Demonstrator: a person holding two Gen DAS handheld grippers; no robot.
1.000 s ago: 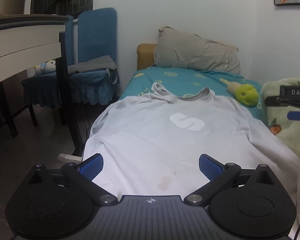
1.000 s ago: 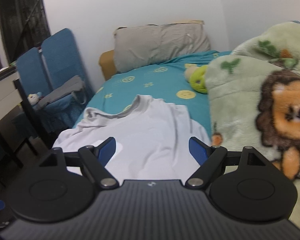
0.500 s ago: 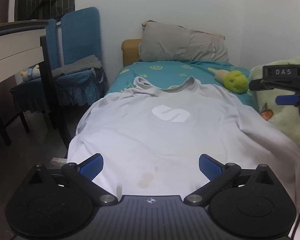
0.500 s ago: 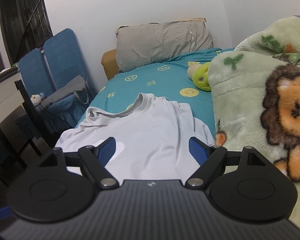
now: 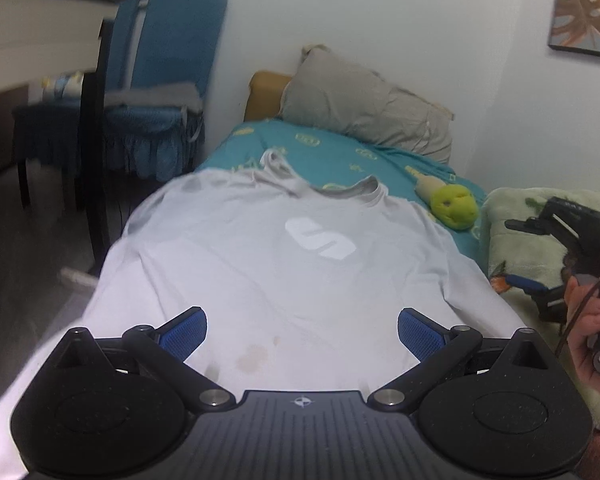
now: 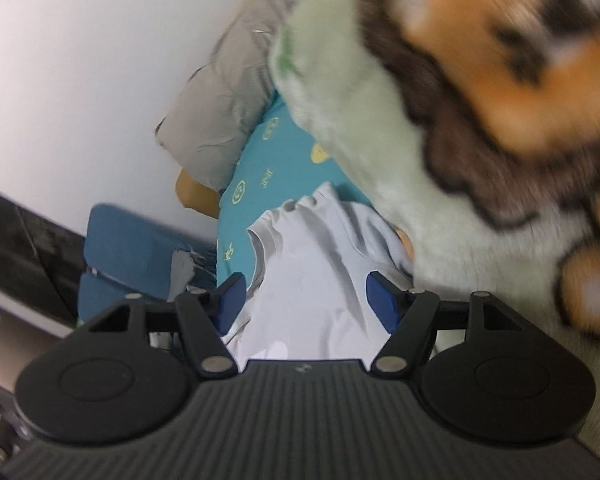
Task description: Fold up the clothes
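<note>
A white T-shirt (image 5: 284, 264) with a pale logo lies spread flat, chest up, along a bed with a teal sheet (image 5: 332, 156); its collar points to the pillow. My left gripper (image 5: 302, 334) hovers open over the shirt's lower hem, nothing between its blue pads. In the left wrist view the right gripper (image 5: 540, 256) shows at the right edge, rolled on its side, a hand around its handle. In its own view the right gripper (image 6: 306, 300) is tilted above the shirt's (image 6: 312, 280) shoulder area, its jaws closing with only air between them.
A green lion-print blanket (image 6: 440, 140) is heaped along the shirt's right side, close to the right gripper. A yellow-green plush toy (image 5: 454, 206) and a grey pillow (image 5: 364, 104) lie near the headboard. Blue chairs (image 5: 168, 80) and a desk stand to the left of the bed.
The right gripper has rolled strongly onto its side, dropped toward the shirt beside the blanket, and its jaws have narrowed. The left gripper has tilted slightly, staying over the hem.
</note>
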